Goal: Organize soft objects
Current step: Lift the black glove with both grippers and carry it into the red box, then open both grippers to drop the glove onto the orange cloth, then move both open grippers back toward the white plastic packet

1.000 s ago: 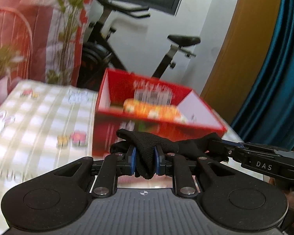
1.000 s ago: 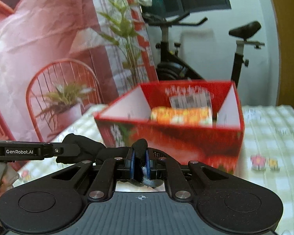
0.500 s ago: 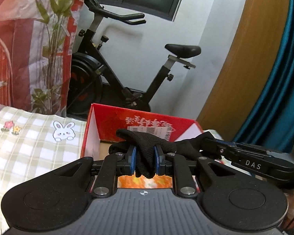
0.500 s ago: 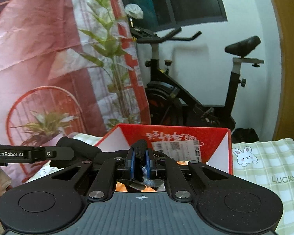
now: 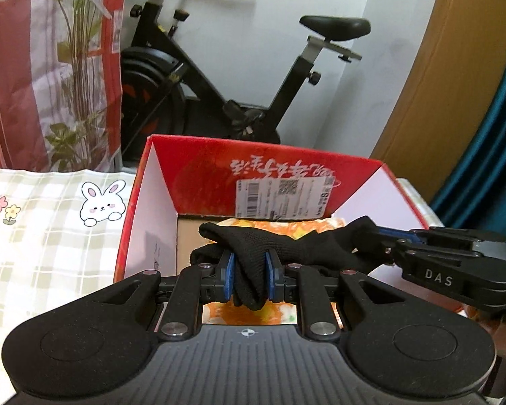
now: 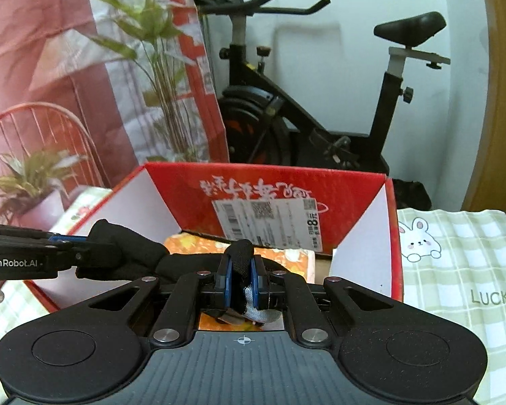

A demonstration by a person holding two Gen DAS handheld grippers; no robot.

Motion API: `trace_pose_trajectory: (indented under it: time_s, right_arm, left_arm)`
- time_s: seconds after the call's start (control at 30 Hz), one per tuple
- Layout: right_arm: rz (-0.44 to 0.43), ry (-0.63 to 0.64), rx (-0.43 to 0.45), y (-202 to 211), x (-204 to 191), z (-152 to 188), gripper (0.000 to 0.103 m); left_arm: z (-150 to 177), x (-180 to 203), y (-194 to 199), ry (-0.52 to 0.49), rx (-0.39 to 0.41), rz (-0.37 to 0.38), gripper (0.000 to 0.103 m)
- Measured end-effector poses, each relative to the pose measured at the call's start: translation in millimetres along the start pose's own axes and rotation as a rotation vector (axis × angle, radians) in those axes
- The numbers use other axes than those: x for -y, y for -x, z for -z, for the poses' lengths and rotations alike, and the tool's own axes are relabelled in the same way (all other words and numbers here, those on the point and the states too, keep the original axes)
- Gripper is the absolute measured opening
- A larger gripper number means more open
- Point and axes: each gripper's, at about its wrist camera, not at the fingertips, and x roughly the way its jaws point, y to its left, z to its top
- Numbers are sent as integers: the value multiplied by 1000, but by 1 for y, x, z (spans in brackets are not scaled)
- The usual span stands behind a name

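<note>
A black knitted glove [image 5: 253, 253] is stretched above the open red box [image 5: 192, 165], pinched at 9 o'clock by the left gripper [image 5: 249, 278] and at 3 o'clock by the right gripper [image 6: 242, 281]; an orange floral cloth [image 5: 286, 227] is seen beneath.

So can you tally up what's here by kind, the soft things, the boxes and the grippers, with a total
Soft things: 2, the black glove stretched between both grippers, and the orange floral cloth lying in the box.
Boxes: 1, the red box, open on top.
Grippers: 2, the left gripper and the right gripper, each with jaws shut on the glove.
Total: 5
</note>
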Motion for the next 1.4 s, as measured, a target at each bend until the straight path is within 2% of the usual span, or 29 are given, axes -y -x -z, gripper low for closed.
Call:
trace_pose_trajectory:
  time_s: [0.13, 0.23, 0.27, 0.37, 0.43, 0.5, 0.57, 0.63, 0.77, 1.07, 1.4]
  right_arm:
    - [15, 20, -8, -2, 0, 1, 12]
    - [33, 39, -1, 1, 0, 0, 19]
    - [41, 41, 4, 3, 0, 0, 21]
    - [51, 37, 19, 9, 1, -2, 27]
    - [62, 36, 29, 15, 1, -2, 46]
    - [70, 39, 44, 22, 0, -3, 57]
    - [67, 40, 54, 30, -1, -3, 67]
    - [72, 43, 67, 39, -2, -2, 85]
    - [78, 57, 94, 58, -6, -1, 101]
    - [52, 97, 103, 97, -19, 13, 103]
    - [-6, 81, 98, 138, -34, 51, 103]
  left_arm:
    - [-1, -1, -4, -17, -3, -22, 24]
    - [-3, 2, 1, -38, 4, -37, 44]
    - [-3, 3, 3, -44, 12, -41, 55]
    - [-5, 8, 13, -63, 40, -39, 67]
    - [-6, 11, 19, -75, 49, -40, 78]
    - [-5, 14, 28, -86, 66, -45, 91]
    - [-4, 17, 37, -92, 79, -44, 95]
    - [-3, 20, 44, -101, 78, -47, 97]
    - [3, 22, 59, -112, 88, -68, 99]
    - [29, 27, 99, -110, 100, -85, 99]
    - [72, 29, 132, -106, 84, -83, 99]
